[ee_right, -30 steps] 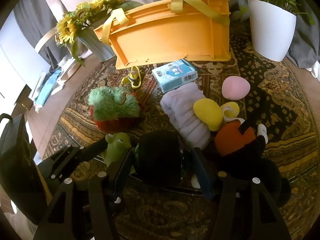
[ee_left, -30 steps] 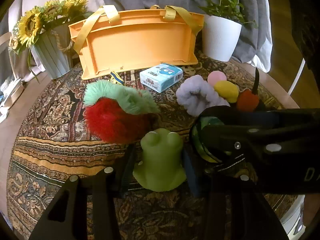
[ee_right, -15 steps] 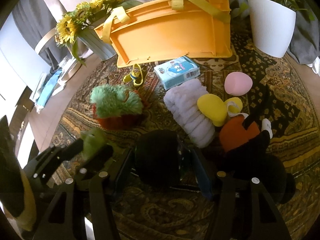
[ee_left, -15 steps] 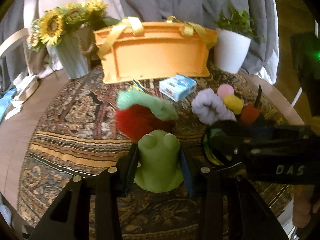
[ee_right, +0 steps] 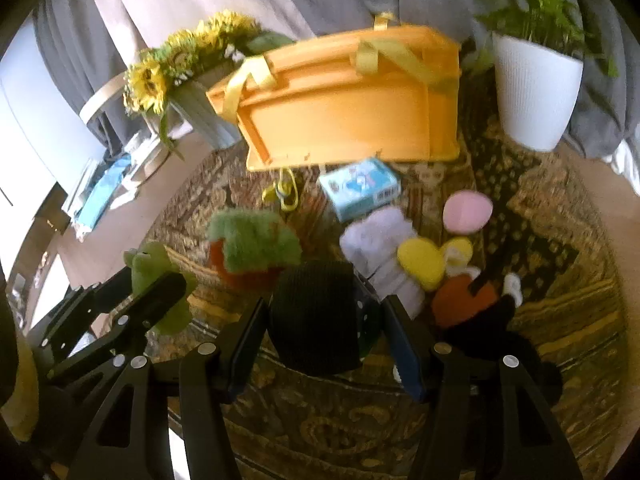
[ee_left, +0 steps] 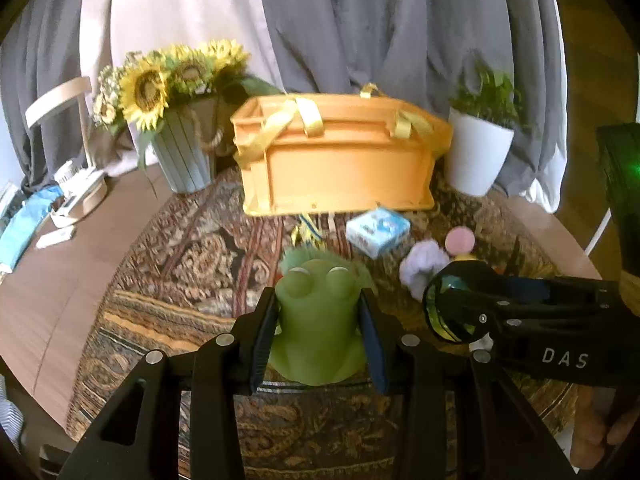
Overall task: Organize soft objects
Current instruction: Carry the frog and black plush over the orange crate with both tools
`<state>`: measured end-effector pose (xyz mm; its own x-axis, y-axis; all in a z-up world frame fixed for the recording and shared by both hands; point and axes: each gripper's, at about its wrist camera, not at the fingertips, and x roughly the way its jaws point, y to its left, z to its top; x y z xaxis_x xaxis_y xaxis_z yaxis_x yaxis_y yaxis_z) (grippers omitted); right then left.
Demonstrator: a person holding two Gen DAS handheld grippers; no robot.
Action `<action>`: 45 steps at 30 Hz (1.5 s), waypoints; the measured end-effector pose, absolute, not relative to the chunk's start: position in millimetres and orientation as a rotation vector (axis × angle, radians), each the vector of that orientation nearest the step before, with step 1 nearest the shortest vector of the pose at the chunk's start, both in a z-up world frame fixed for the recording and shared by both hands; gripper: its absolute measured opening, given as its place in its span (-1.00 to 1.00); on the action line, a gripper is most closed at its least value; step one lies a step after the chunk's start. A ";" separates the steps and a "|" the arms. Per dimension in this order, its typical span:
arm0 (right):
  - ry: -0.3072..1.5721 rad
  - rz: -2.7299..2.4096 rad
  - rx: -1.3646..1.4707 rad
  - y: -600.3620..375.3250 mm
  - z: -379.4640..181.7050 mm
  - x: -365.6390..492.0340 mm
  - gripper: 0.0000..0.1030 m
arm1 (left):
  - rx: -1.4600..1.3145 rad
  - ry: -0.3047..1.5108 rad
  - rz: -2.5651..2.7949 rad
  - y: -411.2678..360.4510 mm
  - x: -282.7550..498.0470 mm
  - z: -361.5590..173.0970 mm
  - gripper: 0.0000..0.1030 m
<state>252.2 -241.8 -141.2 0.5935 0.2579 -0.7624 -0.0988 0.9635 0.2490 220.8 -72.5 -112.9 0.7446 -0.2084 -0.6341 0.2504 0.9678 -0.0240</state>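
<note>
My left gripper (ee_left: 318,324) is shut on a green frog toy (ee_left: 316,320) and holds it above the patterned rug; it also shows in the right wrist view (ee_right: 156,280). My right gripper (ee_right: 324,328) is shut on a dark round soft ball (ee_right: 316,316), also lifted; it shows in the left wrist view (ee_left: 452,308). An orange basket (ee_right: 348,100) with yellow handles stands at the back. On the rug lie a red and green fuzzy toy (ee_right: 252,248), a lilac fluffy piece (ee_right: 380,244), pink (ee_right: 466,212) and yellow (ee_right: 420,258) soft pieces and an orange and black plush (ee_right: 468,304).
A blue and white box (ee_right: 360,188) lies in front of the basket, with a yellow strap (ee_right: 284,194) beside it. A sunflower vase (ee_left: 180,120) stands left of the basket and a white plant pot (ee_left: 476,152) to its right. The round table's edge curves at left.
Both grippers have risen with their toys. The frog left the rug and the left gripper closed on it. The basket now appears lower and more side-on.
</note>
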 end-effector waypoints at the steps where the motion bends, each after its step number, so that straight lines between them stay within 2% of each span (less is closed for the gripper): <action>1: 0.897 0.200 0.183 -241.7 -135.8 252.2 0.17 | 0.058 0.674 -0.253 -71.9 221.5 -107.2 -0.22; 21: 0.645 0.151 0.174 -245.0 -53.6 272.0 0.17 | 0.023 0.472 -0.270 -68.9 256.8 -27.3 -0.22; 35: 0.519 0.113 0.179 -253.4 -2.5 328.2 0.17 | 0.055 0.351 -0.289 -78.2 311.8 21.7 -0.22; 45: 0.499 0.094 0.167 -263.0 20.6 383.3 0.17 | 0.049 0.372 -0.296 -88.6 370.4 34.6 -0.22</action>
<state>383.3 -263.0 20.6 0.8743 0.1301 -0.4677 -0.0487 0.9821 0.1821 370.4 -88.6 34.6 0.8892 -0.2760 -0.3648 0.2939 0.9558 -0.0065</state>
